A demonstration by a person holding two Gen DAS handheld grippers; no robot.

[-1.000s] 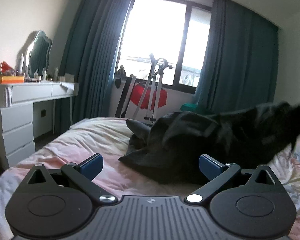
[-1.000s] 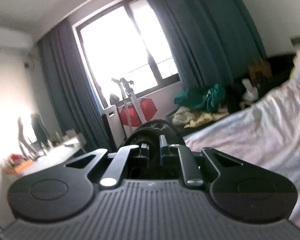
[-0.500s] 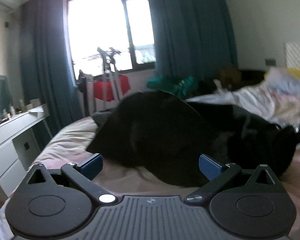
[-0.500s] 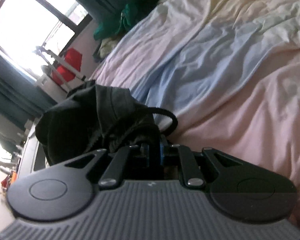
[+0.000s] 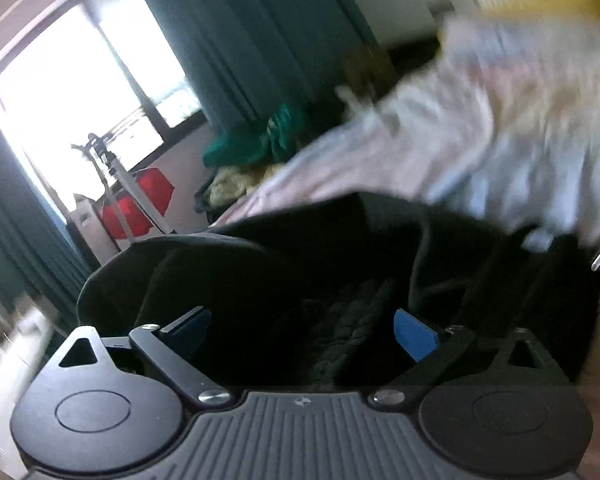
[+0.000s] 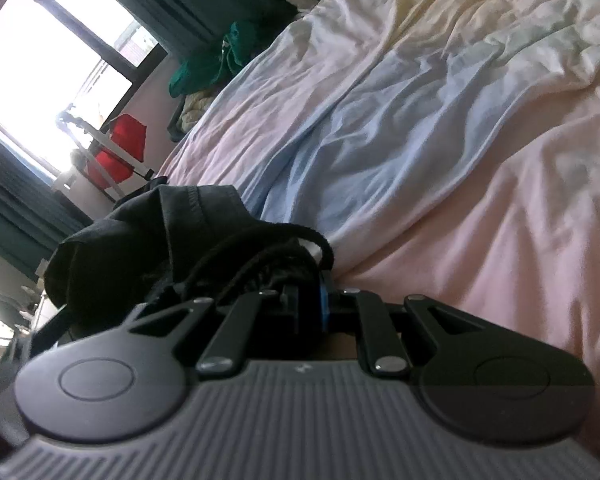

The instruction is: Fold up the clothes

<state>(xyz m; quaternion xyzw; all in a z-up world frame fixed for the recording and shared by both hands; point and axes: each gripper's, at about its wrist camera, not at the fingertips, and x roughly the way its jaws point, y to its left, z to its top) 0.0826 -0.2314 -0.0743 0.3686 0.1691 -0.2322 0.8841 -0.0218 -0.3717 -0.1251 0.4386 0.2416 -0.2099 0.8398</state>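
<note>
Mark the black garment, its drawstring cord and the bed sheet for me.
black garment point(image 6: 140, 232): right wrist view, on its bunched upper fold.
drawstring cord point(image 6: 320, 242): right wrist view, on the loop's outer bend.
bed sheet point(image 6: 480, 140): right wrist view, on a bare wrinkled stretch.

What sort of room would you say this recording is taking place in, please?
Most likely a bedroom: a bed with rumpled pastel bedding, long teal curtains beside a bright window, and a dark garment lying on the bed.
</note>
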